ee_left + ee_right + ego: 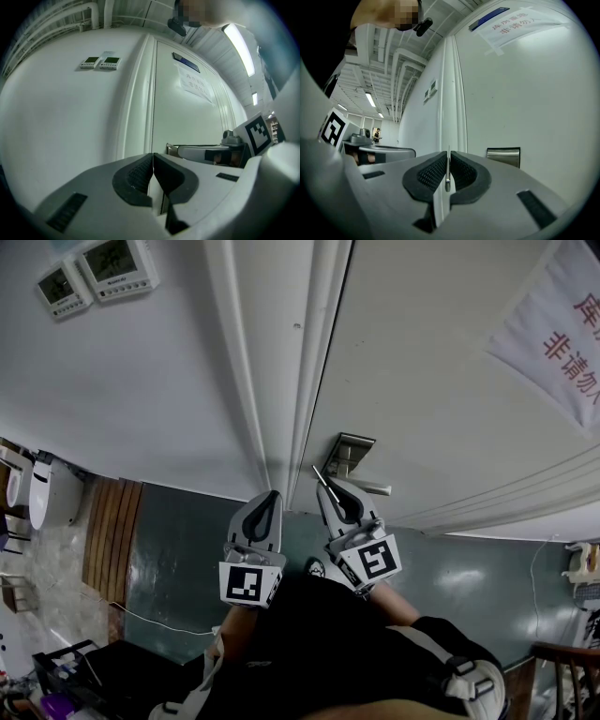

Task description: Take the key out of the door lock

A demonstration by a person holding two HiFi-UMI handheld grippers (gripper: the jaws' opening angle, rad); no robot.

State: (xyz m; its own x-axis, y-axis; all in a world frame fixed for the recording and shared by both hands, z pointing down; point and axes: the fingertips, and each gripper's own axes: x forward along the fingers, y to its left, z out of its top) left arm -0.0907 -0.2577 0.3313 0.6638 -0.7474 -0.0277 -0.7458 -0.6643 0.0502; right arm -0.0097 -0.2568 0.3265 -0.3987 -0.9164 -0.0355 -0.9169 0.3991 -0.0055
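Observation:
A thin silver key (320, 476) (448, 172) is pinched edge-on between the dark pads of my right gripper (330, 487) (448, 158). Its tip pokes out past the fingertips, clear of the door. Just beyond it, the metal lock plate (349, 451) (503, 156) and lever handle (371, 488) sit on the white door (441, 390). My left gripper (271, 496) (153, 157) hangs beside it in front of the door frame (281, 381). Its jaws are shut with nothing between them. The right gripper's body (206, 153) shows in the left gripper view.
Two wall control panels (94, 276) (100, 62) are mounted left of the frame. A paper notice (558, 329) with red print is stuck on the door. Below are the green floor (187, 559), a wooden slatted bench (111, 531) and a chair (562, 671).

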